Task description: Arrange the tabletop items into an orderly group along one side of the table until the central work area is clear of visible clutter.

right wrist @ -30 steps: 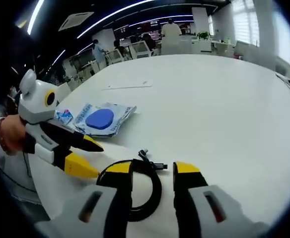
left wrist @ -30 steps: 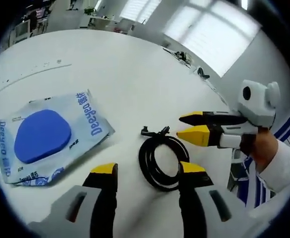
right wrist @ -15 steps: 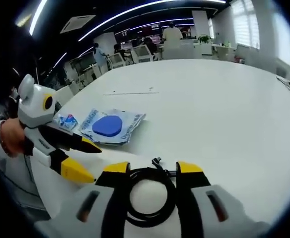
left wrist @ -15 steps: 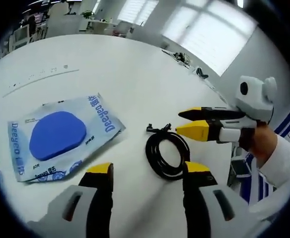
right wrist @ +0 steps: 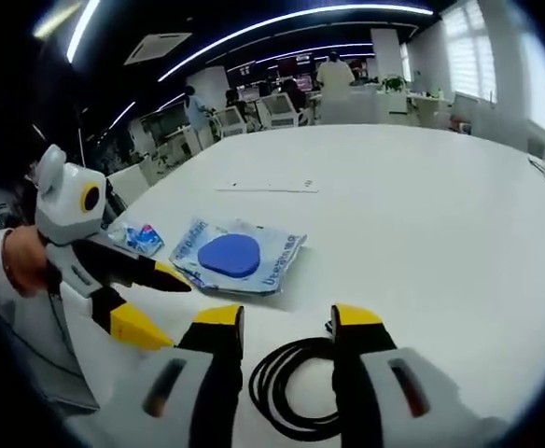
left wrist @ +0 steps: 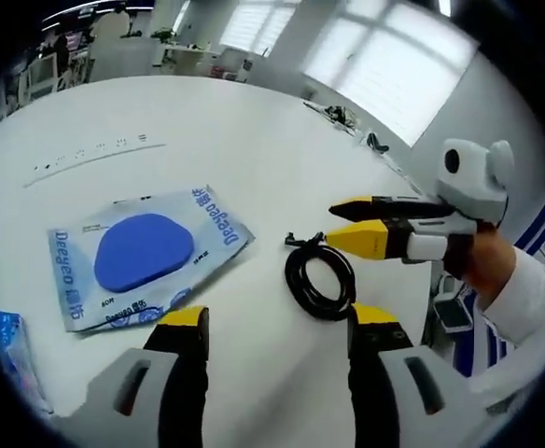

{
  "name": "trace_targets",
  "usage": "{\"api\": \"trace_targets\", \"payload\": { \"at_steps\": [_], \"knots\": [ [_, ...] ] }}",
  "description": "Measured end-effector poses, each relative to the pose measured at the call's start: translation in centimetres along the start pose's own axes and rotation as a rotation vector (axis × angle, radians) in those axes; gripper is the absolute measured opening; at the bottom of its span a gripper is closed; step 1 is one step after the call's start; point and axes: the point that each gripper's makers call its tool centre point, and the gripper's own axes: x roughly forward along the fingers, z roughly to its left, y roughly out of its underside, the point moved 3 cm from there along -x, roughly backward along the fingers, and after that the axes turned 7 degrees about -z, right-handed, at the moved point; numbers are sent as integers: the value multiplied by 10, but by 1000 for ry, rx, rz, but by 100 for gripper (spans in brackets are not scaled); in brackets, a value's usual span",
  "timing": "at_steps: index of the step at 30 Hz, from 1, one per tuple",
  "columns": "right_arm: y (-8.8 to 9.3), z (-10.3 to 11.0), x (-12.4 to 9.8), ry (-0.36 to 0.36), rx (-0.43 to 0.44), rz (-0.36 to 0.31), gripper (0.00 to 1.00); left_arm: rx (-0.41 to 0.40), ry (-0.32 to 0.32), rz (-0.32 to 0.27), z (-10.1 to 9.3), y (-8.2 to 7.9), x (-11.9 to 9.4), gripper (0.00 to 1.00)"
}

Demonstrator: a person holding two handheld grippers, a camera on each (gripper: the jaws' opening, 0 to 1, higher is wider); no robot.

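Left gripper view has the black cable (left wrist: 320, 277) coiled flat on the white surface (left wrist: 226, 140), and I'll use that as the landmark. The wipes pack (left wrist: 149, 255) with the blue lid lies just beside the cable, not touching. The right gripper (left wrist: 340, 224) hovers right at the cable's plug end, jaws slightly parted, holding nothing. The left gripper (left wrist: 277, 319) is near the cable's other side, jaws wide apart and empty. A small blue packet (right wrist: 143, 237) sits beyond the pack, well away from the cable.
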Motion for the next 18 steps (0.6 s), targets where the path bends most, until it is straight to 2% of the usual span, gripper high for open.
{"api": "trace_targets", "payload": {
  "at_steps": [9, 18],
  "knots": [
    [-10, 30, 6, -33, -22, -9, 35, 3, -22, -33, 16, -5, -32, 60],
    [-18, 66, 17, -72, -42, -15, 34, 1, -63, -67, 41, -10, -73, 60]
  ]
}}
